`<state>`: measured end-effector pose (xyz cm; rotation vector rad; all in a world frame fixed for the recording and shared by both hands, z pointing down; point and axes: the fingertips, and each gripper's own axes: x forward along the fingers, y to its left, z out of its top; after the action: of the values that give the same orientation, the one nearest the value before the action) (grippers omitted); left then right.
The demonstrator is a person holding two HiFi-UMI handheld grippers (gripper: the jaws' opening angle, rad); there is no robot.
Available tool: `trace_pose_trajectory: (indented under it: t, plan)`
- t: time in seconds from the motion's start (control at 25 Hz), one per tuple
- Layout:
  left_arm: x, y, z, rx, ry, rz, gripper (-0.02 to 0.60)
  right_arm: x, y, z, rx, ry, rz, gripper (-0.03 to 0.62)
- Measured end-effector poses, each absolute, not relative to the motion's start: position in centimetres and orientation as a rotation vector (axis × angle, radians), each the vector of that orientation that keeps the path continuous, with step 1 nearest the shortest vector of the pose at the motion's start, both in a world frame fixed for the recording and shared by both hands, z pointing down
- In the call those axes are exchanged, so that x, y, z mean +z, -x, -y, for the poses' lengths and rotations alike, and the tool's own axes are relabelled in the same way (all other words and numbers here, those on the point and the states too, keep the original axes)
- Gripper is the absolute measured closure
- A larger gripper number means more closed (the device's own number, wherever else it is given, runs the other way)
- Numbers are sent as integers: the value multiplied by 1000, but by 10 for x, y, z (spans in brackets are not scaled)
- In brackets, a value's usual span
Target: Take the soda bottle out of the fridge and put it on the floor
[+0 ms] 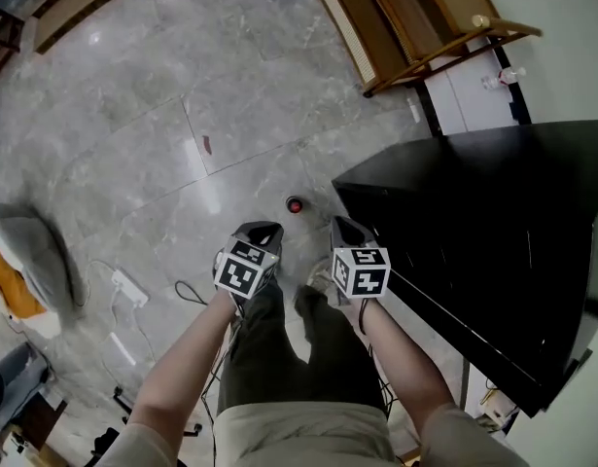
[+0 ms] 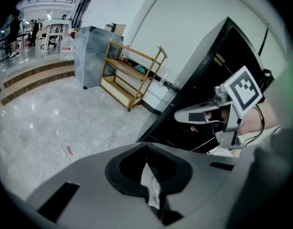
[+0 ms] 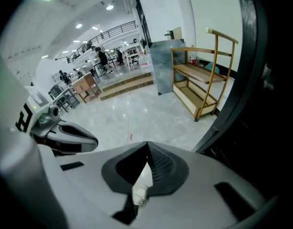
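Both claws, left [image 1: 259, 232] and right [image 1: 343, 227], are shown closed and empty. The soda bottle [image 1: 295, 204] is seen red cap upward on the floor [image 1: 133, 115], just beside the black fridge [image 1: 493, 222]. Placement is judged complete; no further grasp is called for.

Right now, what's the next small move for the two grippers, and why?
Probably just back away, touching nothing. What looks like the soda bottle, red cap up, stands on the floor beside the black fridge, just ahead of the grippers. The left gripper and right gripper are both shut and empty.
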<state>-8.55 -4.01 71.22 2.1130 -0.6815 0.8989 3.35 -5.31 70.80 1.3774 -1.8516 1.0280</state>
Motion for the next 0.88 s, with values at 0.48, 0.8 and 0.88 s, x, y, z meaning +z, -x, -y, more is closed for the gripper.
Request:
trace_pose_trajectory:
  t: [0.48, 0.8, 0.88]
  plan:
    - [542, 70, 28, 839, -2276, 655, 575, 526, -9, 42, 963, -1454, 2027, 599]
    - [444, 70, 43, 768, -2437, 722, 576, 432, -11, 42, 836, -1492, 2118, 599]
    - [419, 68, 46, 751, -2473, 732, 575, 406, -15, 42, 809, -1517, 2147, 599]
